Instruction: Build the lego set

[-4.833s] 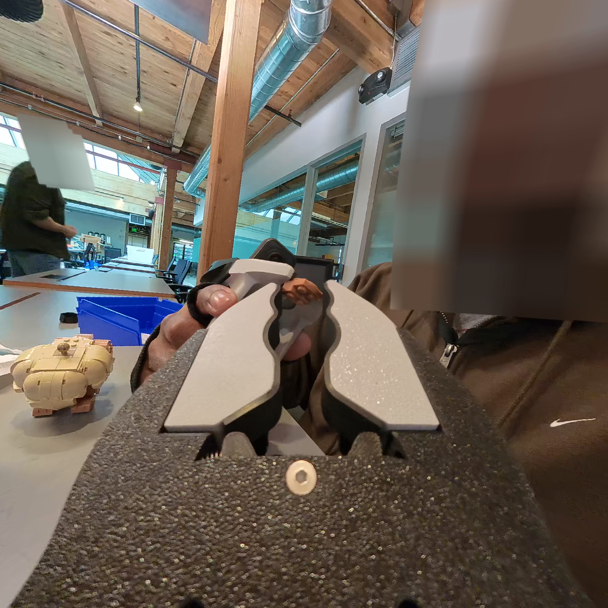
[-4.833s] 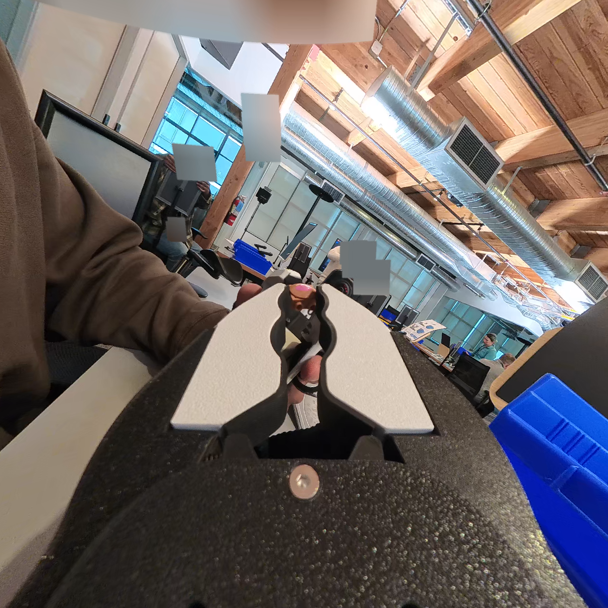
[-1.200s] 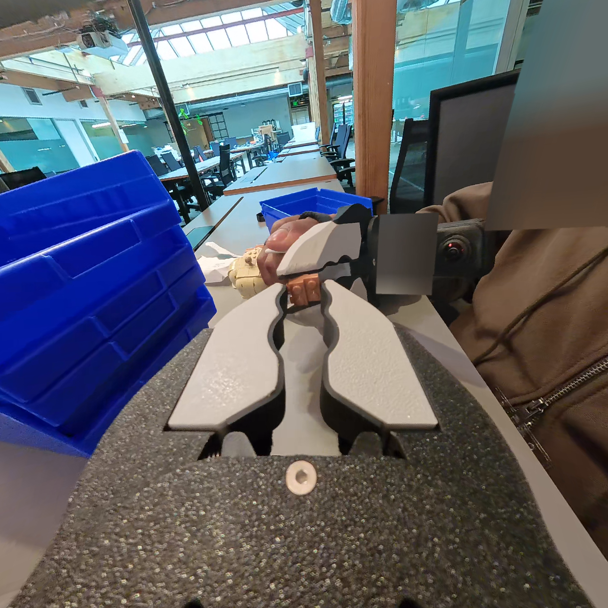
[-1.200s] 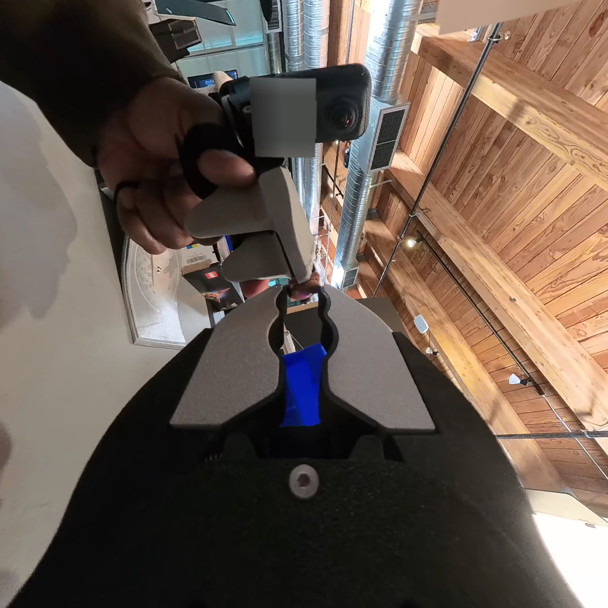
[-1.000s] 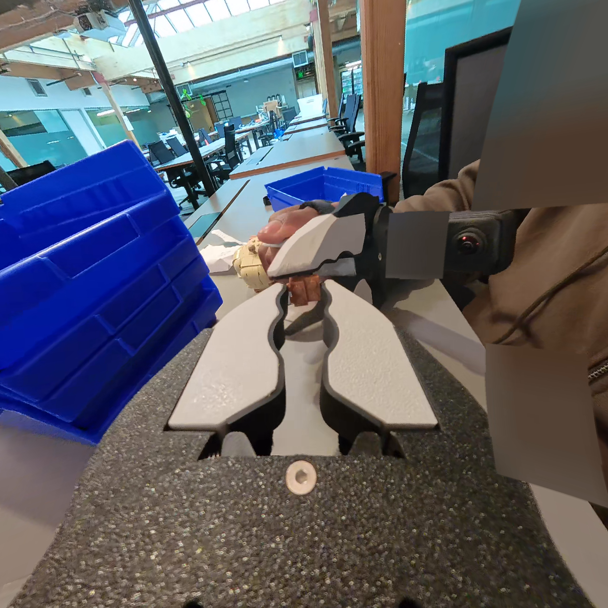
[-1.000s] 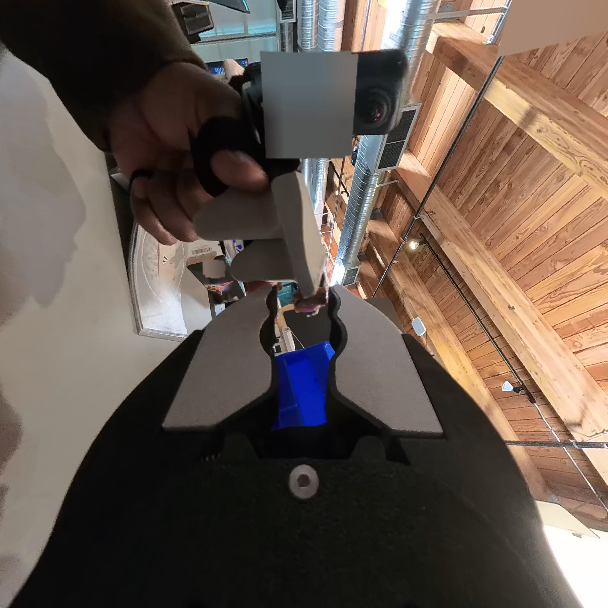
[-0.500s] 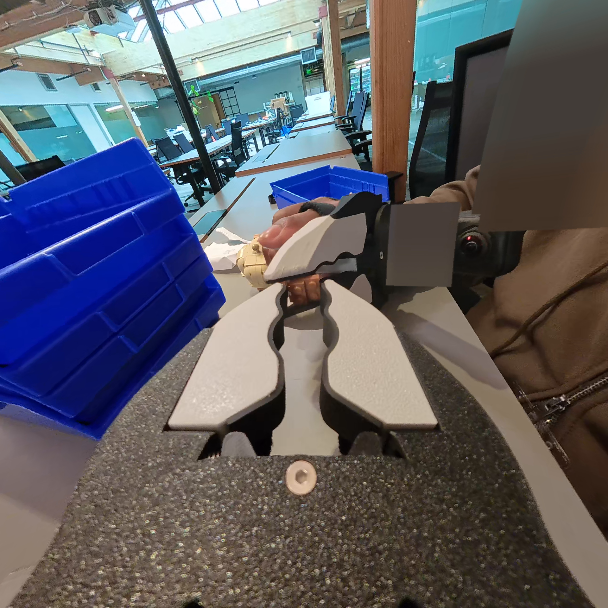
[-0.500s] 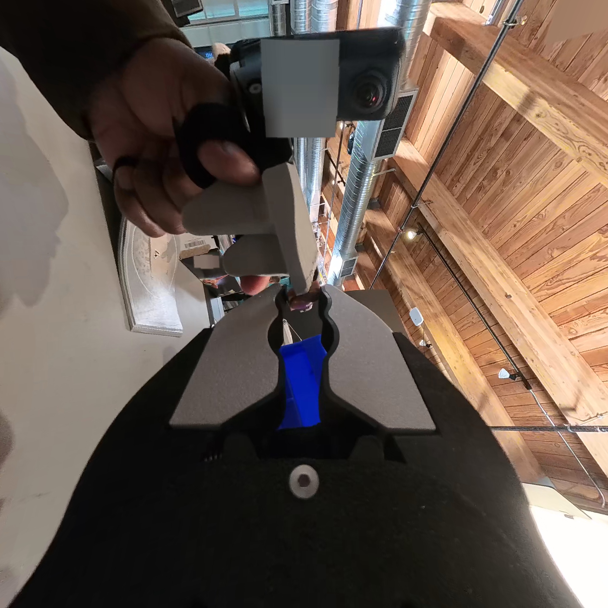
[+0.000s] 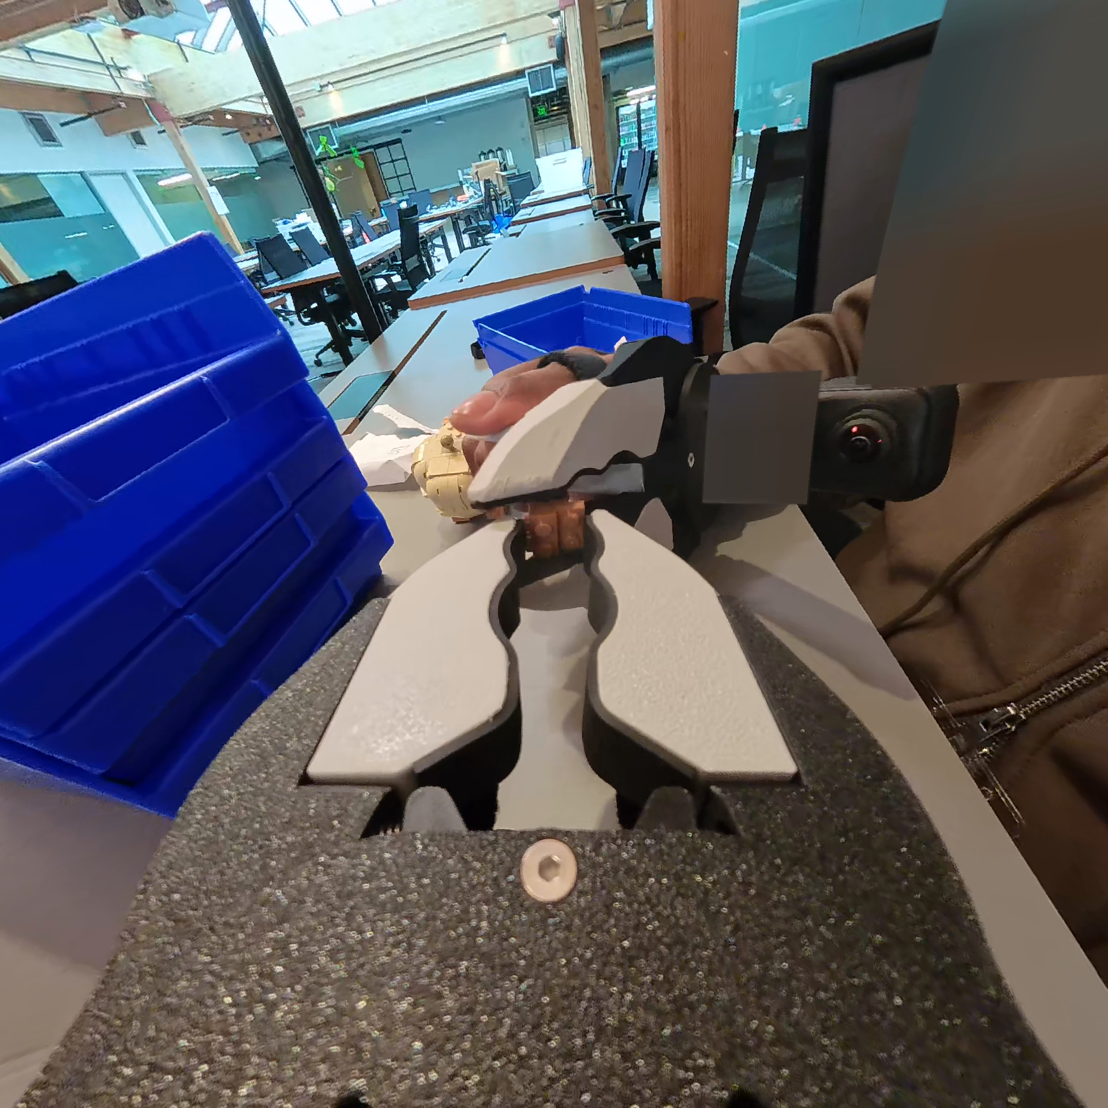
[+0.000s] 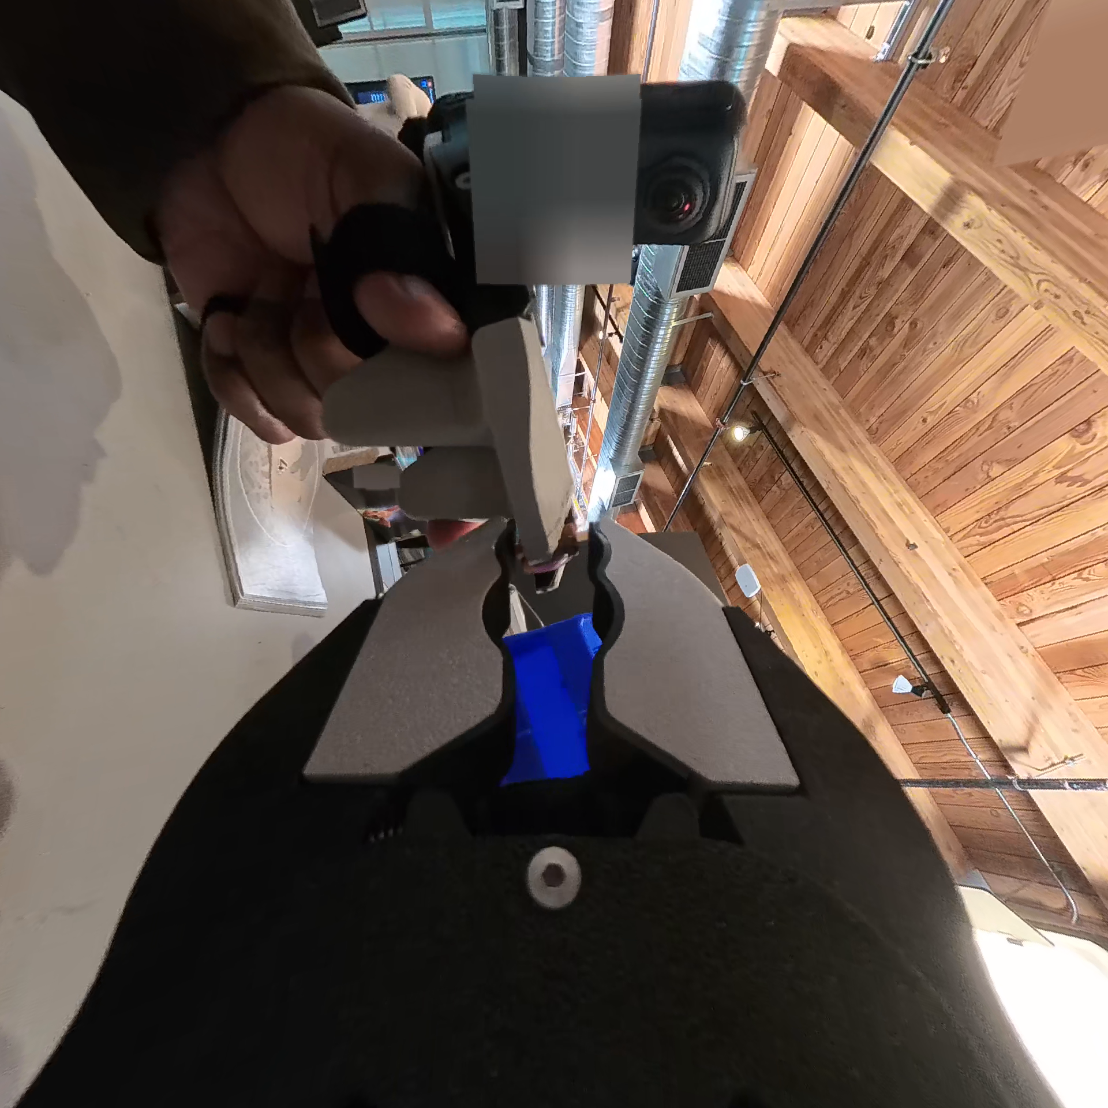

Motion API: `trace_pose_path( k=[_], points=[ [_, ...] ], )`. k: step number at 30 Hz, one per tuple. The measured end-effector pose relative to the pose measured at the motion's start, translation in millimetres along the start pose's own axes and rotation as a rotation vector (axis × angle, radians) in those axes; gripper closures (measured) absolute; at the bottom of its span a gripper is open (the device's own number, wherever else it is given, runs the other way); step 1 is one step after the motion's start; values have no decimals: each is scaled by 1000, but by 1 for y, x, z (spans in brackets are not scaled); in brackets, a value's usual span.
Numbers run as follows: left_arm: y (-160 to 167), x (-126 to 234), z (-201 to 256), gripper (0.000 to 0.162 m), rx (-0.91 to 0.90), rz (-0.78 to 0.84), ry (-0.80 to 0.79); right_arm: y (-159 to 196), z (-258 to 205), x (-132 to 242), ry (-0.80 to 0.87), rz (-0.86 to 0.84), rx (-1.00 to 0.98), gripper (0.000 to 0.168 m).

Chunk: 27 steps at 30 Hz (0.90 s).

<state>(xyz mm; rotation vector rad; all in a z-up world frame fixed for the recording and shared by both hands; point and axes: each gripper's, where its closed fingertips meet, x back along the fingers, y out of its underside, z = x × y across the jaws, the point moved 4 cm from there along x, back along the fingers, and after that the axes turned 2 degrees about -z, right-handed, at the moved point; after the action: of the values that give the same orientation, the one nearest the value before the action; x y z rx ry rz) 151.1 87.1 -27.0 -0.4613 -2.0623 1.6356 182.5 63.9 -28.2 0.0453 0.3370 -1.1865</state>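
**Lego brown sub-assembly pinched between two grippers**

Lego sub-assembly (image 9: 554, 530), a small reddish-brown cluster of bricks, sits at frame centre in the left wrist view, clamped at the tips of the left gripper (image 9: 553, 539), whose grey fingers (image 9: 431, 653) close on its sides. Just beyond, the right gripper (image 9: 527, 485) comes in from the right, turned sideways; its jaws appear nearly together on a thin pale piece at the top of the same cluster, though what exactly it grips I cannot tell. In the right wrist view the right gripper (image 10: 548, 554) meets the left one at frame centre.

The step in hand looks like pressing a small piece onto the brown cluster. The next move calls for a straight, square push with the left grip held firm, or the studs will not seat.

Behind, at centre left, one tan lego model (image 9: 440, 473) rests on the grey table (image 9: 773, 575). Two blue bins show: a stacked one (image 9: 150, 509) at left, another (image 9: 575, 327) farther back, upper centre.
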Motion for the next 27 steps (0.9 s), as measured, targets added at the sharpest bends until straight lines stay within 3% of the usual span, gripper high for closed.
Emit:
trace_pose_path(
  k=[20, 27],
  points=[
    [-4, 1, -4, 144, -26, 32, -65, 3, 4, -3, 10, -85, 31, 150],
    [-8, 1, -4, 144, -109, 54, -169, 3, 9, -4, 24, -139, -28, 150]
  ],
)
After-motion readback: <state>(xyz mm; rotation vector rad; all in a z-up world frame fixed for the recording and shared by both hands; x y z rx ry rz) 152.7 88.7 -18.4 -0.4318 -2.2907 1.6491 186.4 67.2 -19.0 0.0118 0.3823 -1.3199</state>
